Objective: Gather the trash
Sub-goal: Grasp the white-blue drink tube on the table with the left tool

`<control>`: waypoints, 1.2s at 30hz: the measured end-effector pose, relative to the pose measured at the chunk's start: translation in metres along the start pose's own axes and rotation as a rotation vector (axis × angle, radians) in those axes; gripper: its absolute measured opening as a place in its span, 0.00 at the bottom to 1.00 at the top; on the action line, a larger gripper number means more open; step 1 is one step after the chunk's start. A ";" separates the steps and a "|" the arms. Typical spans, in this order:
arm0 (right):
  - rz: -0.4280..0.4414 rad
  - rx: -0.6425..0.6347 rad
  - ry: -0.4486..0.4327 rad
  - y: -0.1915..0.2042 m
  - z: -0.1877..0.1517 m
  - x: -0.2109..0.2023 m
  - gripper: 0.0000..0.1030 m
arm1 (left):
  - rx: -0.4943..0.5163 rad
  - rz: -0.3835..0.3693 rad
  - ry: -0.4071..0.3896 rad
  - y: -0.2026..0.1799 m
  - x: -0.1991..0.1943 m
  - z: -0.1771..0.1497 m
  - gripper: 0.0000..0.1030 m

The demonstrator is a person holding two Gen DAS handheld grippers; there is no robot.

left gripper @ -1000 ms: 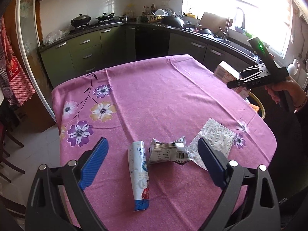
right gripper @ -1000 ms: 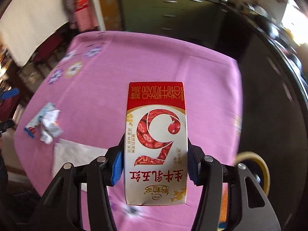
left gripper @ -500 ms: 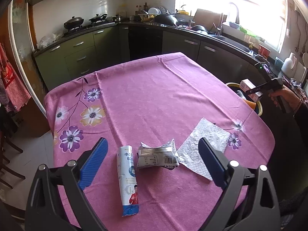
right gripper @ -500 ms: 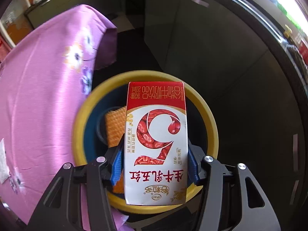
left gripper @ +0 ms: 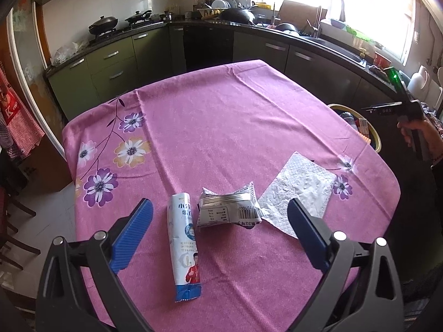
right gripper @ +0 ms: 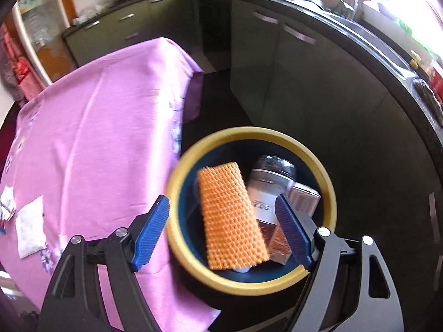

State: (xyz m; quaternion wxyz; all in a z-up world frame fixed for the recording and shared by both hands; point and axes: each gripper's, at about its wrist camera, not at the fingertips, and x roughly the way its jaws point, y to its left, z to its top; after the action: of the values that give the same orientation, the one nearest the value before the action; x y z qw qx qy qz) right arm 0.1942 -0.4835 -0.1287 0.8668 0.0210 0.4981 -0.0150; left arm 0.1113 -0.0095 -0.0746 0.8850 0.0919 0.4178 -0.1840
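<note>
My left gripper [left gripper: 218, 229] is open above the near part of the pink table. Between its fingers lie a white and blue tube wrapper [left gripper: 184, 246] and a crumpled silver wrapper [left gripper: 229, 210], with a white paper napkin [left gripper: 299, 191] to the right. My right gripper [right gripper: 223, 232] is open and empty over the yellow-rimmed trash bin [right gripper: 243, 138]. In the bin lie an orange foam net [right gripper: 231, 215], a jar [right gripper: 272, 177] and the milk carton [right gripper: 279, 242]. The bin [left gripper: 375, 138] and my right gripper [left gripper: 387, 109] also show in the left wrist view.
The pink flowered tablecloth [left gripper: 221, 127] covers the table; its edge hangs beside the bin [right gripper: 191, 96]. Green kitchen cabinets [left gripper: 110, 66] and a cluttered dark counter [left gripper: 277, 27] run behind. Dark chair legs [left gripper: 11, 221] stand at the left.
My right gripper carried the red milk carton from over the table to the bin and opened; the carton now lies in the bin. My left gripper stayed open over the wrappers.
</note>
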 end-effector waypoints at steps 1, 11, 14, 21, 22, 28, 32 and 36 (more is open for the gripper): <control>0.012 -0.016 -0.008 0.008 0.000 -0.004 0.76 | 0.003 0.005 0.007 0.000 0.001 -0.002 0.90; 0.081 -0.113 -0.033 0.057 -0.009 -0.024 0.76 | 0.039 0.026 0.115 0.008 0.025 -0.019 0.90; 0.088 -0.128 -0.027 0.059 -0.010 -0.025 0.76 | 0.037 0.021 0.156 0.013 0.033 -0.026 0.87; 0.106 -0.144 -0.019 0.066 -0.014 -0.022 0.76 | -0.035 0.023 0.219 0.031 0.053 -0.033 0.60; 0.107 -0.148 -0.017 0.067 -0.014 -0.022 0.76 | -0.041 0.025 0.223 0.031 0.054 -0.033 0.58; 0.112 -0.155 -0.014 0.068 -0.014 -0.022 0.76 | -0.054 0.024 0.261 0.034 0.062 -0.039 0.37; 0.117 -0.158 -0.011 0.069 -0.017 -0.022 0.76 | -0.070 0.015 0.259 0.037 0.061 -0.039 0.30; 0.120 -0.159 -0.007 0.069 -0.020 -0.023 0.77 | -0.077 0.019 0.252 0.041 0.058 -0.040 0.28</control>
State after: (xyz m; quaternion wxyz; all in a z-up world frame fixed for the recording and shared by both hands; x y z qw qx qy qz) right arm 0.1687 -0.4137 -0.1172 0.8667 -0.0180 0.4926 0.0762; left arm 0.1335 0.0261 -0.1449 0.8300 0.0841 0.5316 -0.1466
